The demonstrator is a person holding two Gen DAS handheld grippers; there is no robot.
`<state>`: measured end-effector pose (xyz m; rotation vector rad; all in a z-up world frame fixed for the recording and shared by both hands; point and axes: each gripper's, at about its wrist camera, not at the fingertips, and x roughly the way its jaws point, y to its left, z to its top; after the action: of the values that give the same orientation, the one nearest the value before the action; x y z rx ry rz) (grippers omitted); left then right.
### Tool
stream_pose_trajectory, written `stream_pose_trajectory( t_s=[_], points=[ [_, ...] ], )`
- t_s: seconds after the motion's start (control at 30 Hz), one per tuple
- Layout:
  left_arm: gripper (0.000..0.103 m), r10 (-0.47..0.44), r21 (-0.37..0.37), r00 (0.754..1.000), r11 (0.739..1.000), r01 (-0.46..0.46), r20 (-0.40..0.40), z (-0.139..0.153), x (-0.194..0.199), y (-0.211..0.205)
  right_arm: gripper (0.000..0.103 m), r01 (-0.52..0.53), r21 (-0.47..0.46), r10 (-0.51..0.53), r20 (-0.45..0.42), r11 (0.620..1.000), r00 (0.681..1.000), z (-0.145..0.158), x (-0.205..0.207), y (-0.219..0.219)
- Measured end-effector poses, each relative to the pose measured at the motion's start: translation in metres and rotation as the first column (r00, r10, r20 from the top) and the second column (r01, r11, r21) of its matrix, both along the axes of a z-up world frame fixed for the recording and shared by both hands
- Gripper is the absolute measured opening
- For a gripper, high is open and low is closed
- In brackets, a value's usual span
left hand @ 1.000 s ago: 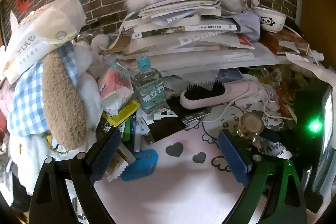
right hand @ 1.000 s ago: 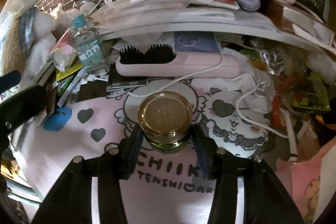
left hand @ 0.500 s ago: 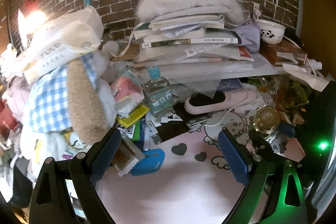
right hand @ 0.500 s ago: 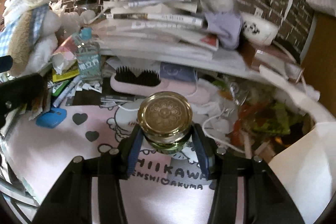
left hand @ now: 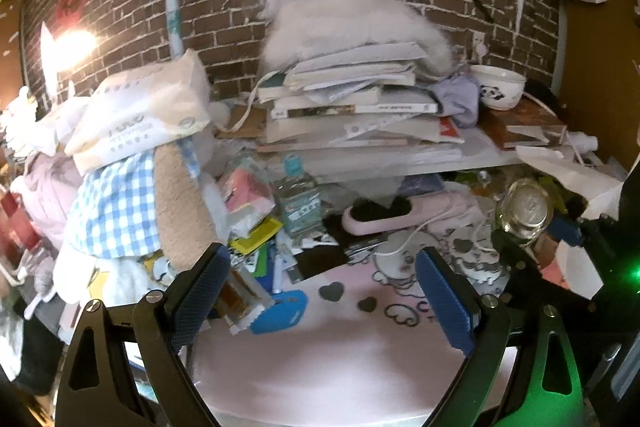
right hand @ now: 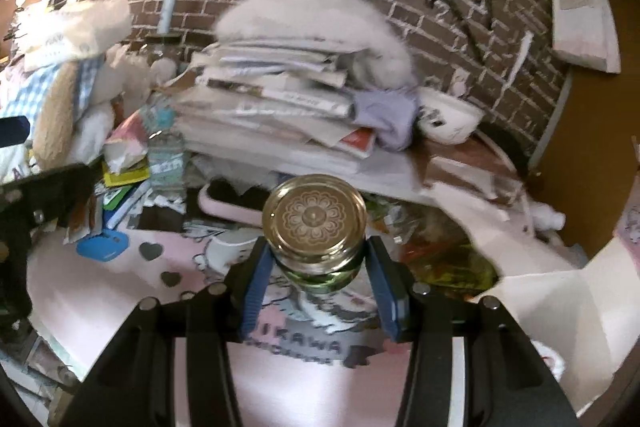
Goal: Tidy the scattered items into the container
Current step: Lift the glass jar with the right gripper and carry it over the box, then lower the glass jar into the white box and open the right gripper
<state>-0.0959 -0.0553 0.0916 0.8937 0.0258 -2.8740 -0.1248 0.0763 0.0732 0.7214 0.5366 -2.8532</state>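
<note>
Right tongs (right hand: 318, 269) grip jar (right hand: 315, 223) before book stack (right hand: 276, 107).

The jar (right hand: 314, 227) is a small clear glass one with a gold lid stamped with a flower pattern, greenish at the bottom. It's upright, pinched on both sides by the right gripper (right hand: 320, 259) and held up off the pink mat (right hand: 120, 291).

The right gripper (right hand: 318, 259) is clamping both blue-padded fingers (right hand: 256, 279) against the sides of a glass jar (right hand: 315, 227), holding it upright, while the left gripper (left hand: 320, 291) is hanging with its jaws spread wide, gripping nothing.
</note>
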Motion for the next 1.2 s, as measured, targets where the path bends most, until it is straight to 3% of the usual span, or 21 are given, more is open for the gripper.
stream_pose_trajectory(
  t_s=[0.33,0.6,0.87,1.2],
  points=[
    [0.093,-0.118,0.022,0.992,0.993,0.119,-0.04,0.019,-0.004,0.05,0.044,0.094,-0.014,-0.095,-0.065,0.995,0.993,0.029,0.016,0.058],
    [0.093,-0.213,0.04,0.975,0.976,0.216,-0.065,0.028,-0.006,0.095,0.044,0.176,-0.022,-0.177,-0.067,0.984,0.982,0.039,0.025,0.11],
    [0.093,-0.293,0.024,0.955,0.956,0.294,-0.043,0.026,-0.007,0.134,0.044,0.218,-0.091,-0.214,0.049,0.972,0.975,0.043,0.02,0.176],
    [0.093,-0.287,0.007,0.958,0.958,0.287,-0.004,0.016,-0.007,0.141,0.044,0.246,-0.157,-0.207,0.231,0.957,0.951,0.032,-0.003,0.232]
  ],
)
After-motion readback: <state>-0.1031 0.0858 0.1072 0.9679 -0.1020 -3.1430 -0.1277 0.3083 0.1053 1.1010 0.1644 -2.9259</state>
